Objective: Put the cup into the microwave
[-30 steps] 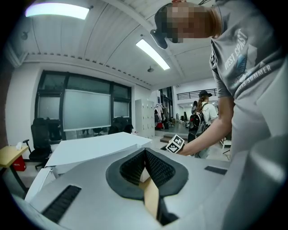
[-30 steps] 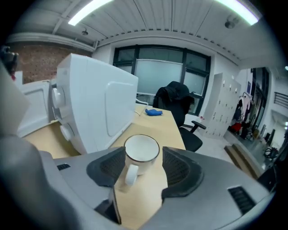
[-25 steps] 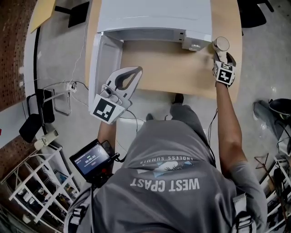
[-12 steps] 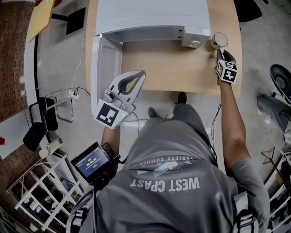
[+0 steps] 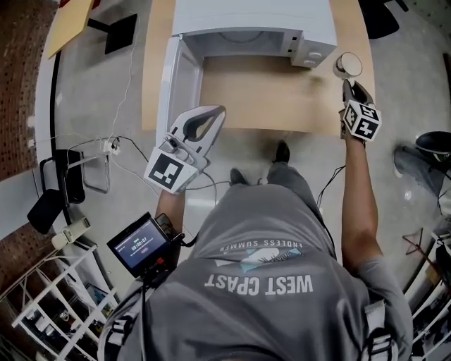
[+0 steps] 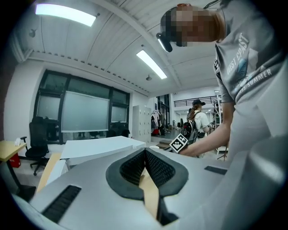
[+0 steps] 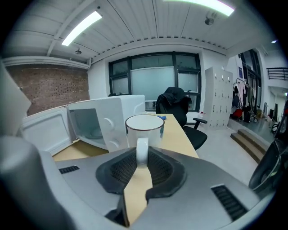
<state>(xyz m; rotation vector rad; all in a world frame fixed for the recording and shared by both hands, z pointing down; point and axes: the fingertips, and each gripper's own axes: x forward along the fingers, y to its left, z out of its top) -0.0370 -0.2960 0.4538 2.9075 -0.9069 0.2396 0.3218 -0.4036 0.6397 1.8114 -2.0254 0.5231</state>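
White ceramic cup (image 5: 347,65) with a loop handle is just off the right front corner of the white microwave oven (image 5: 254,15), near the right edge of the light wooden table (image 5: 268,95). Whether it rests on the table or hangs above it, I cannot tell. The right gripper (image 5: 349,86) reaches in from the table's front edge, its jaws pinching the cup's handle (image 7: 141,150) between ribbed black pads. The microwave's door (image 5: 182,77) stands swung open at the left. The left gripper (image 6: 145,152) hovers at the table's front left corner beside that door, jaws pressed together at the tips, nothing between them.
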